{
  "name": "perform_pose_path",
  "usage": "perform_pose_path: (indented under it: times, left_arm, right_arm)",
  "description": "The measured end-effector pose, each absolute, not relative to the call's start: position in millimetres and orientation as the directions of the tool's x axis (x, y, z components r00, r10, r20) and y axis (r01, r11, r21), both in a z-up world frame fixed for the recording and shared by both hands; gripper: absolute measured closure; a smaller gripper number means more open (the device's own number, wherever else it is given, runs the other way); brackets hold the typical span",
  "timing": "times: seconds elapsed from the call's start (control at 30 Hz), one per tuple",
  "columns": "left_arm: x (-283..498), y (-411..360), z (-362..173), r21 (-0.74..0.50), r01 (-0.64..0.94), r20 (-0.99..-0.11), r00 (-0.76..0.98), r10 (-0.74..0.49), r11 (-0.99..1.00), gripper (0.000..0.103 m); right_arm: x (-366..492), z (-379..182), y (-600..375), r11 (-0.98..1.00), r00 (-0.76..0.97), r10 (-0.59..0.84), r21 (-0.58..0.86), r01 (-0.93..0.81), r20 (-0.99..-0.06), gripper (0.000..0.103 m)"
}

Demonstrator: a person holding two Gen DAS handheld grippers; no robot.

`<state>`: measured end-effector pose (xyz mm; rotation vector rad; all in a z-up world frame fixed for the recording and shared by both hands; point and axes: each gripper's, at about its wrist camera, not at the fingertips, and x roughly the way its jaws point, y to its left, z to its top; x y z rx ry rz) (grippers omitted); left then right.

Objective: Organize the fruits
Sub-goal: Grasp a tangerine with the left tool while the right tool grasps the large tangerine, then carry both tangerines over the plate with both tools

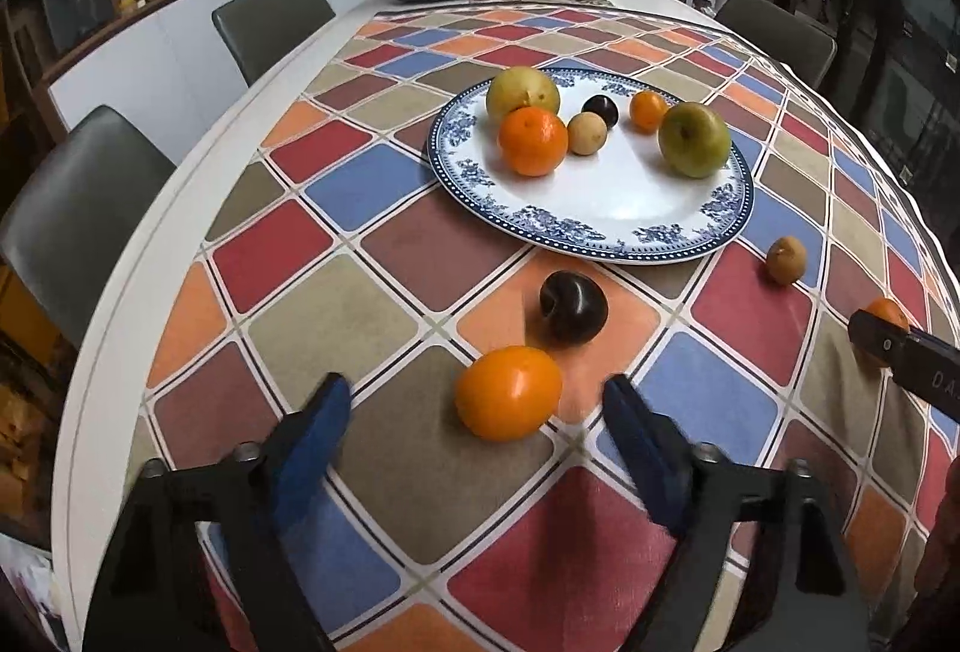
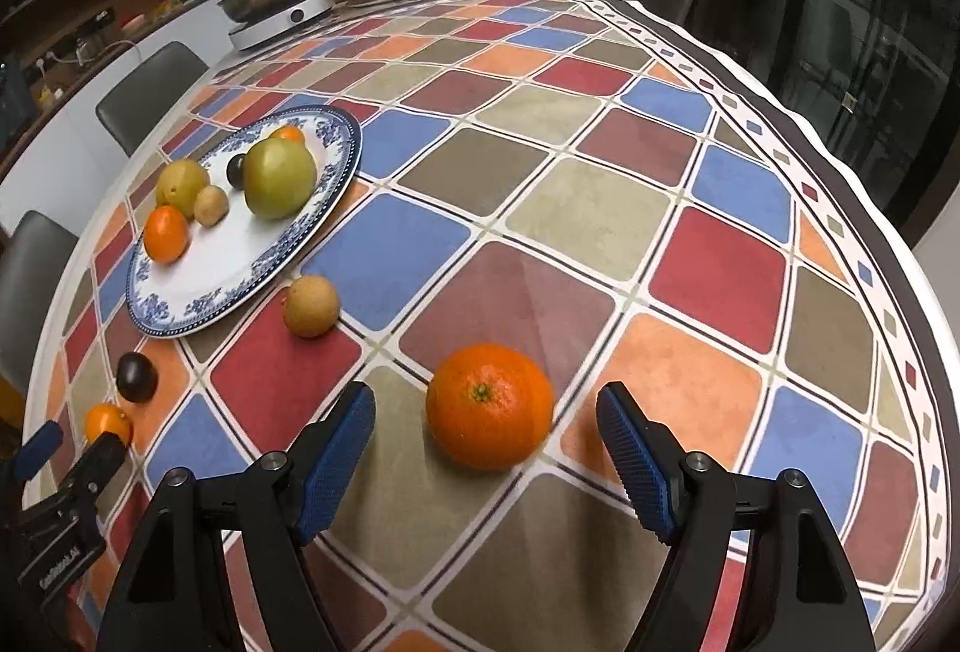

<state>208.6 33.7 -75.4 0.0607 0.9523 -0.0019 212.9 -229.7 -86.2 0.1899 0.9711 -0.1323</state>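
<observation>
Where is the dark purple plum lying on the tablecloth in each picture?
Left wrist view: the dark plum lies just below centre, between the plate and the smooth orange fruit.
Right wrist view: the same plum sits far left, low, below the plate's near rim.
Shared landmark: the blue-patterned plate.

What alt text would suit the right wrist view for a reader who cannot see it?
An open right gripper frames a round orange tangerine on a chequered multicoloured tablecloth. Further left, a blue-patterned white plate holds six fruits.
</observation>
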Motion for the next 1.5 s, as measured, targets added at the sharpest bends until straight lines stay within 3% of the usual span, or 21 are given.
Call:
perform_pose_path:
  times: [0.07, 0.23, 0.33, 1.5]
  left_arm:
    - [210.4, 35.4, -77.6, 0.031, 0.028, -0.823, 0.568, 0.01, 0.999, 0.041]
    - [210.8, 35.7, -82.1, -0.031, 0.052, -0.831, 0.553, -0.054, 0.998, 0.066]
    - [209.6, 32.2, -82.4, -0.017, 0.057, -0.828, 0.559, -0.046, 0.998, 0.066]
    - [160.0, 24.5, -1.4, -0.023, 0.172, -0.684, 0.715, -0.141, 0.985, 0.067]
  right_arm:
    - [214.9, -88.2, -228.6, 0.976, 0.55, -0.029, 0.094, 0.194, -0.834, 0.04]
    - [215.2, -90.9, -224.8, 0.981, 0.547, -0.03, 0.08, 0.176, -0.836, 0.052]
    - [214.9, -90.9, -226.2, 0.982, 0.55, -0.047, 0.063, 0.181, -0.834, 0.061]
    - [178.6, -21.6, -207.3, 0.983, 0.696, 0.165, 0.176, -0.056, -0.699, 0.061]
